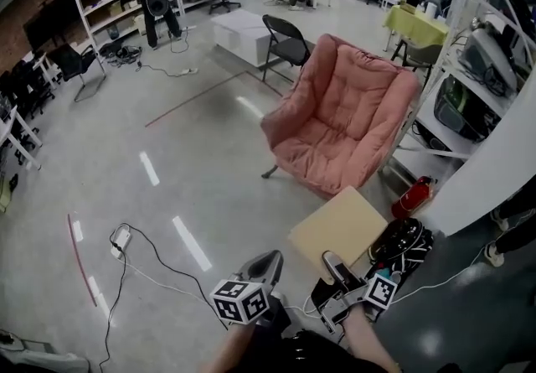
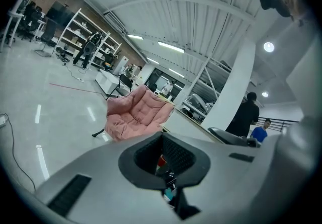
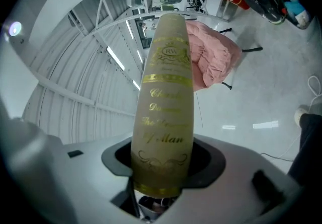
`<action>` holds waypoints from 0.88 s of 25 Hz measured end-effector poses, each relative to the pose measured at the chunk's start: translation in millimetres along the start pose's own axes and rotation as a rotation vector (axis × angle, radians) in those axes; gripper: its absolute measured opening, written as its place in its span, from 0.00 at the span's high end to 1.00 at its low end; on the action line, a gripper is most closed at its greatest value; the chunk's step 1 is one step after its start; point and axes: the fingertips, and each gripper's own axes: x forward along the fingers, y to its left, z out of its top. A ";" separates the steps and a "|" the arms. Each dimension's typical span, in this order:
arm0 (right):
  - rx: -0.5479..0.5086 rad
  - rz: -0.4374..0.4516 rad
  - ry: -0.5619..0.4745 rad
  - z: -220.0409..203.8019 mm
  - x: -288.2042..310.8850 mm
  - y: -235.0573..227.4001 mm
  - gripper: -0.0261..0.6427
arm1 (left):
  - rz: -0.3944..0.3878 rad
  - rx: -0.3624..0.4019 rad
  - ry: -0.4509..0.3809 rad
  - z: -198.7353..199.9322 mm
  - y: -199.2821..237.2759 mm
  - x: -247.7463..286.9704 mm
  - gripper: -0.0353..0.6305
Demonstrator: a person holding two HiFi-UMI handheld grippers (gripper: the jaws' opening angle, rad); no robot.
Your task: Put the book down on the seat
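— Where do we have the book (image 1: 339,227)?

— In our right gripper (image 1: 333,264), low and right of centre in the head view. The jaws are clamped on one end of it. In the right gripper view its tan spine with gold lettering rises between them up the middle of the frame.

— And the chair (image 1: 343,111)?

— Pink and padded, it sits above the book, right of centre in the upper half. We see the book's flat tan cover just below the chair's front edge, over the grey floor (image 1: 167,162). It is not on the seat (image 1: 322,149).

— Our left gripper (image 1: 266,266)?

— At bottom centre, just left of the book and apart from it. Its jaws are drawn together with nothing between them. In the left gripper view the chair shows left of centre, well off.

— Anything else near?

— A red extinguisher (image 1: 412,195) stands on the floor, right of the book.
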 end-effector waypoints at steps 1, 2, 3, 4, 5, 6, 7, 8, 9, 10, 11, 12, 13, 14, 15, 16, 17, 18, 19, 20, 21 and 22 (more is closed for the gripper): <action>0.012 0.002 -0.008 0.6 6.6 -0.6 0.63 | 0.000 0.003 0.001 5.4 5.7 2.0 0.93; 0.016 0.001 -0.013 1.8 12.8 -1.8 0.62 | -0.001 0.006 0.001 10.4 11.1 4.5 0.93; 0.016 -0.002 -0.014 3.4 18.5 -3.2 0.62 | -0.001 0.008 0.003 14.7 15.9 7.5 0.93; 0.014 -0.005 -0.013 5.3 23.7 -4.3 0.62 | -0.002 0.010 0.004 18.1 20.1 10.9 0.93; 0.012 -0.006 -0.013 7.7 28.9 -5.1 0.62 | -0.003 0.011 0.006 20.7 23.8 14.5 0.93; 0.010 -0.006 -0.013 10.3 34.3 -5.5 0.62 | -0.004 0.012 0.009 23.0 27.4 18.4 0.93; 0.007 -0.004 -0.014 12.7 40.2 -5.8 0.62 | -0.007 0.013 0.012 25.5 31.1 21.9 0.93; 0.004 -0.003 -0.016 14.3 46.3 -5.8 0.62 | -0.010 0.015 0.015 28.3 35.0 24.4 0.93; -0.002 -0.002 -0.018 15.1 52.5 -5.7 0.63 | -0.013 0.016 0.019 31.4 38.9 26.1 0.93; -0.007 -0.001 -0.021 15.6 58.4 -5.7 0.62 | -0.016 0.018 0.022 34.5 42.7 27.4 0.93; -0.013 -0.002 -0.025 16.4 63.9 -6.0 0.62 | -0.021 0.021 0.024 37.4 46.1 28.9 0.93; -0.017 -0.001 -0.029 17.5 69.0 -6.1 0.62 | -0.026 0.024 0.026 40.3 48.8 30.8 0.93; -0.018 0.003 -0.034 18.7 73.8 -5.4 0.62 | -0.032 0.029 0.027 43.4 51.0 33.0 0.93; -0.019 0.009 -0.037 19.7 78.1 -3.8 0.62 | -0.038 0.034 0.027 46.6 52.4 35.2 0.93; -0.020 0.016 -0.038 20.4 81.9 -1.7 0.62 | -0.043 0.039 0.027 49.7 53.4 37.0 0.93; -0.021 0.022 -0.038 20.4 84.8 0.8 0.62 | -0.045 0.042 0.026 52.1 54.1 38.3 0.93; -0.022 0.026 -0.037 20.0 86.7 3.0 0.62 | -0.047 0.043 0.025 53.4 54.4 38.9 0.93; -0.024 0.029 -0.036 19.6 87.4 4.3 0.62 | -0.049 0.041 0.026 53.6 54.4 39.2 0.93; -0.028 0.028 -0.036 19.6 87.4 4.5 0.62 | -0.051 0.039 0.027 52.9 54.0 39.4 0.93; -0.031 0.026 -0.036 20.1 87.3 3.9 0.62 | -0.054 0.037 0.029 51.8 53.5 39.8 0.93; -0.032 0.024 -0.036 20.6 87.5 3.1 0.62 | -0.055 0.035 0.031 50.8 53.4 40.0 0.93; -0.029 0.024 -0.037 21.1 88.4 2.7 0.62 | -0.055 0.034 0.034 50.4 53.9 40.1 0.93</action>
